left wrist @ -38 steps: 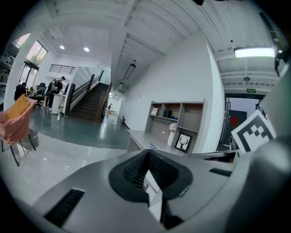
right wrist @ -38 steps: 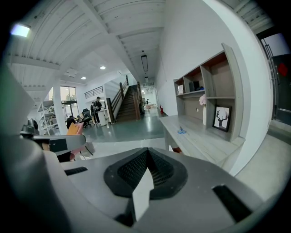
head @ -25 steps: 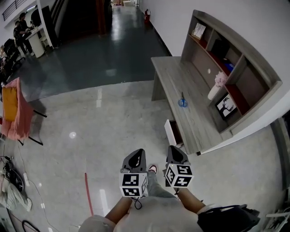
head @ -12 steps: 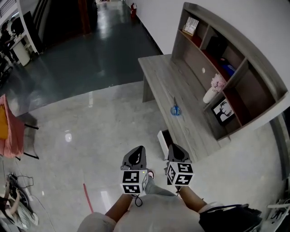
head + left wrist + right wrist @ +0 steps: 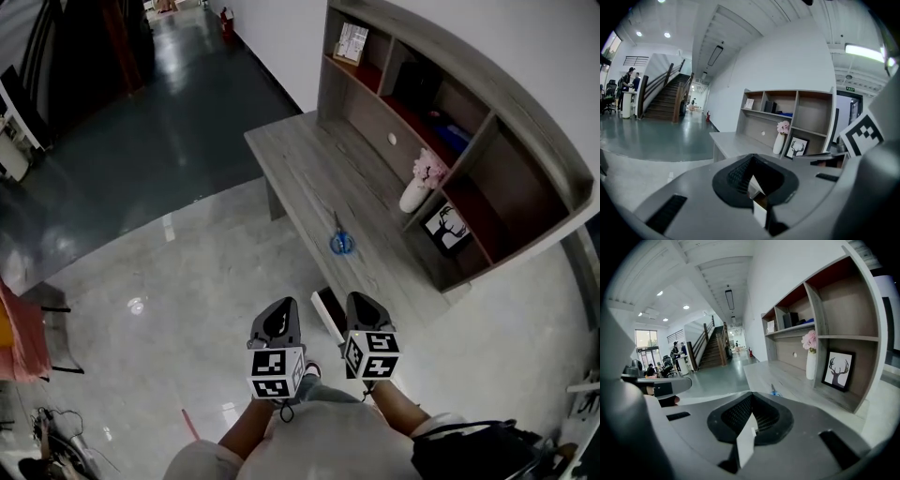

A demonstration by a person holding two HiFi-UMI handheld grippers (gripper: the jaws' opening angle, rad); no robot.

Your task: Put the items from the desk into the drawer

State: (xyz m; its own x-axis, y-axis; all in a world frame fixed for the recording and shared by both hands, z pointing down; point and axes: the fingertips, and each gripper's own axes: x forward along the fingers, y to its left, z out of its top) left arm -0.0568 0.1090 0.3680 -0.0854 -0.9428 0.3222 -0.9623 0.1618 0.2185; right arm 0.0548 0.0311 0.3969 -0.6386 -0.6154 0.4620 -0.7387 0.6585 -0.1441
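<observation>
Blue-handled scissors (image 5: 340, 242) lie on the grey wooden desk (image 5: 300, 159), near its front edge; in the right gripper view the scissors (image 5: 774, 391) show just beyond the jaws. Under the desk's near end a white drawer (image 5: 328, 315) stands pulled out. My left gripper (image 5: 281, 309) and right gripper (image 5: 362, 302) are held side by side over the floor, short of the drawer, both shut and empty. The left gripper (image 5: 754, 187) and right gripper (image 5: 751, 423) point toward the desk.
A shelf unit (image 5: 487, 122) rises behind the desk, holding a white vase of pink flowers (image 5: 415, 190), a framed deer picture (image 5: 446, 228) and small items. Glossy floor spreads left. A staircase (image 5: 665, 96) and people (image 5: 630, 82) are far off.
The desk, scissors and open drawer have come closer and slid left and down in the head view as I walk up. Both grippers stay shut, side by side.
</observation>
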